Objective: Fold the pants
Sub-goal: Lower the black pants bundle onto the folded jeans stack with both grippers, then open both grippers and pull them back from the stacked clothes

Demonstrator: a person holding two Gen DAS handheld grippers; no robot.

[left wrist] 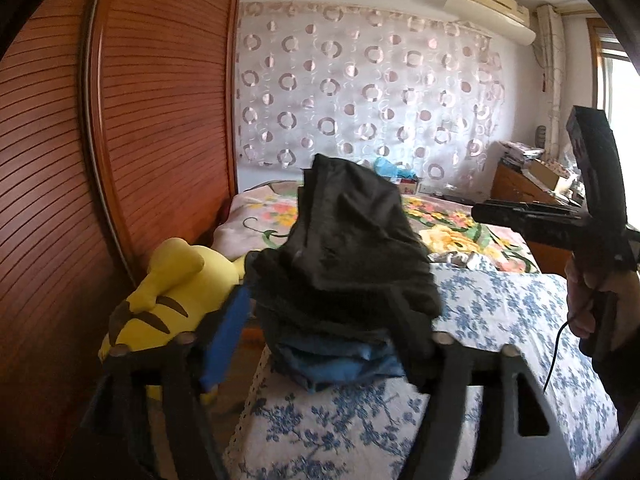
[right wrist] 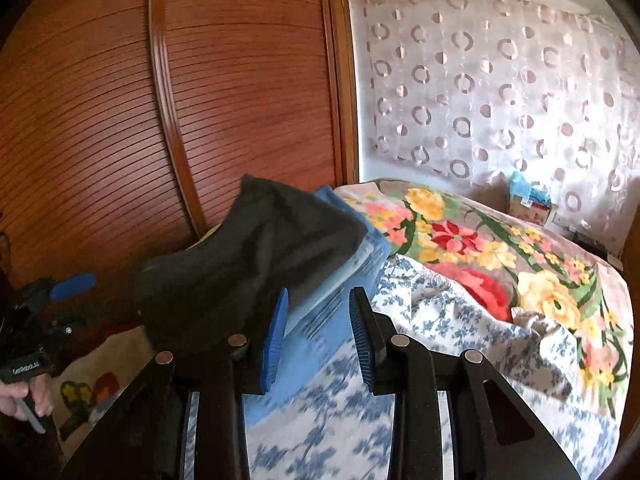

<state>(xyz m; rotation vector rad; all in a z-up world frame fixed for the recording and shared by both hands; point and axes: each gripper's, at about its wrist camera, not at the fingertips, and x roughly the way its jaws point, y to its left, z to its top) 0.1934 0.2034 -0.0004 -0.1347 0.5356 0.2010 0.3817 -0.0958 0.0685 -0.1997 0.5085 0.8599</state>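
Left wrist view: the dark pants [left wrist: 344, 248] are seen heaped on top of a stack of folded blue clothes [left wrist: 340, 360] at the bed's corner, with one end sticking up loosely instead of lying flat. So the fold looks mostly done, but the placing isn't tidy yet, judging by that raised flap.

The left gripper [left wrist: 320, 344] is spread wide around the stack; only its left blue pad [left wrist: 226, 336] shows, the right finger being lost against the dark cloth, and nothing seems to be pinched. In the right wrist view the right gripper [right wrist: 316, 332] is held just beside the pile with its jaws partly apart and only bedding between them, so nothing is gripped there either.

For this step to go well, the raised end would probably need to be pressed down and smoothed toward the pile's edge, with the edges lined up over the blue items below. A light touch is advised, since the stack sits close to the corner and could be shoved off.

Around it: a blue-flowered sheet [left wrist: 500, 320], a floral blanket [right wrist: 500, 248] further back, a yellow plush [left wrist: 172, 292] by the wooden wardrobe [left wrist: 120, 120], and a curtain [left wrist: 360, 92] behind.
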